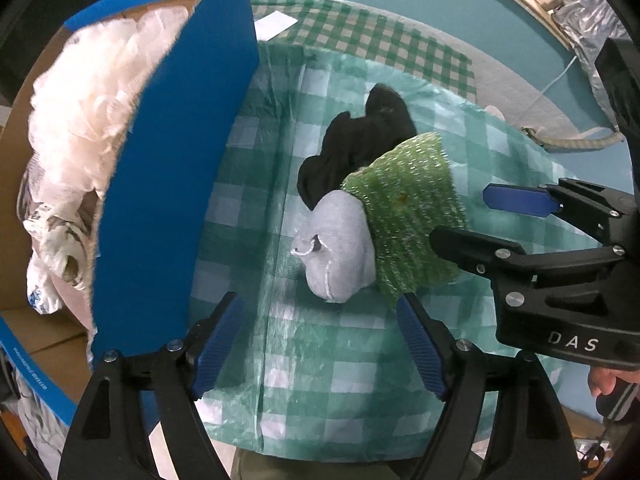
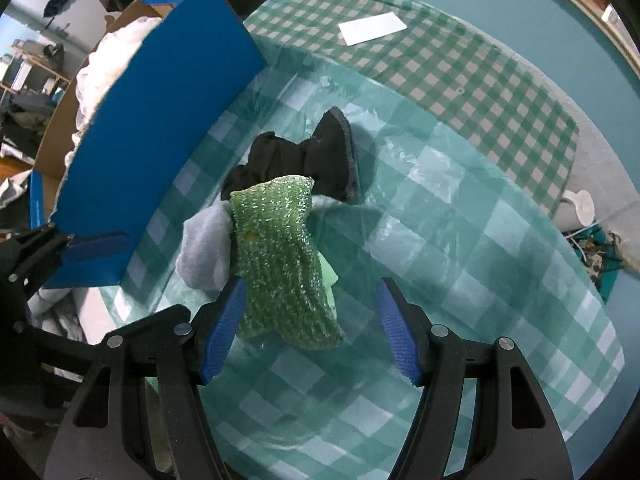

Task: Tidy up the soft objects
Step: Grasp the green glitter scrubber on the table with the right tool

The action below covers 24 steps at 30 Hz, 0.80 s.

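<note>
Three soft things: a green scrubber (image 2: 280, 256), a grey cloth (image 1: 336, 240) and a black cloth (image 1: 360, 140) are piled together on the checked plastic sheet (image 1: 320, 360) covering the worktop.
Writing: "DAS" is printed on the right claw (image 1: 472, 220); the print on the blue box (image 1: 172, 184) is too small to be read.
Boxes: one, beside the pile, filled with white mesh (image 1: 92, 92).
Paper slips: one (image 2: 372, 28).
Left claw (image 1: 320, 344): spread wide, nothing gripped.
Right claw: spread wide, scrubber between the jaws, not pinched.
</note>
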Each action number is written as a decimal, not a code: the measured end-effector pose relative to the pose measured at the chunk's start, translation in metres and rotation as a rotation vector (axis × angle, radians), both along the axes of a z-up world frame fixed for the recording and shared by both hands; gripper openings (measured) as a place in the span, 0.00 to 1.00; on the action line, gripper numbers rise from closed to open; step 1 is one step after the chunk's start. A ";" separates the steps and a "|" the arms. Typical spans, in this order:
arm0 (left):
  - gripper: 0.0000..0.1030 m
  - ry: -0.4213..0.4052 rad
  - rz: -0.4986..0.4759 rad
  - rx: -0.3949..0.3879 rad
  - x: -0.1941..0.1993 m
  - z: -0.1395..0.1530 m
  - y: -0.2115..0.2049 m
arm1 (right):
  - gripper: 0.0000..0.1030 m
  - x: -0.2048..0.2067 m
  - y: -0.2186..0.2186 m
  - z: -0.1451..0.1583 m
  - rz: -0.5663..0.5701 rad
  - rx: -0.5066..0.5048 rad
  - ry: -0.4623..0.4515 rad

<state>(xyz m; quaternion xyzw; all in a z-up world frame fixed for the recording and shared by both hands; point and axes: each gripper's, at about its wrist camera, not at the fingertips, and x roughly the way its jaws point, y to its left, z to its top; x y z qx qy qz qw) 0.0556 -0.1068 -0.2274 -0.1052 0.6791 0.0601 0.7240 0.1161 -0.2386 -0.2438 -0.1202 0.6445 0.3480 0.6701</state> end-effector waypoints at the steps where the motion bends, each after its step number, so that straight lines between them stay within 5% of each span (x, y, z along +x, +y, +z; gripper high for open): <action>1: 0.78 0.009 0.004 -0.001 0.001 -0.005 0.001 | 0.67 0.001 0.001 -0.003 0.002 0.001 0.006; 9: 0.78 0.028 0.002 0.007 0.000 -0.015 0.001 | 0.63 0.002 0.012 -0.019 0.027 0.015 0.044; 11: 0.78 0.033 0.007 0.009 -0.001 -0.015 0.001 | 0.47 0.001 0.013 -0.021 0.031 0.025 0.058; 15: 0.78 0.042 0.030 -0.006 -0.004 -0.016 0.004 | 0.39 -0.002 0.013 -0.021 0.043 0.027 0.057; 19: 0.78 0.038 0.025 -0.007 -0.007 -0.012 0.004 | 0.17 -0.010 0.006 -0.017 0.056 0.027 0.068; 24: 0.78 0.031 0.006 0.001 -0.003 -0.010 0.000 | 0.13 -0.015 -0.020 -0.012 0.008 0.037 0.084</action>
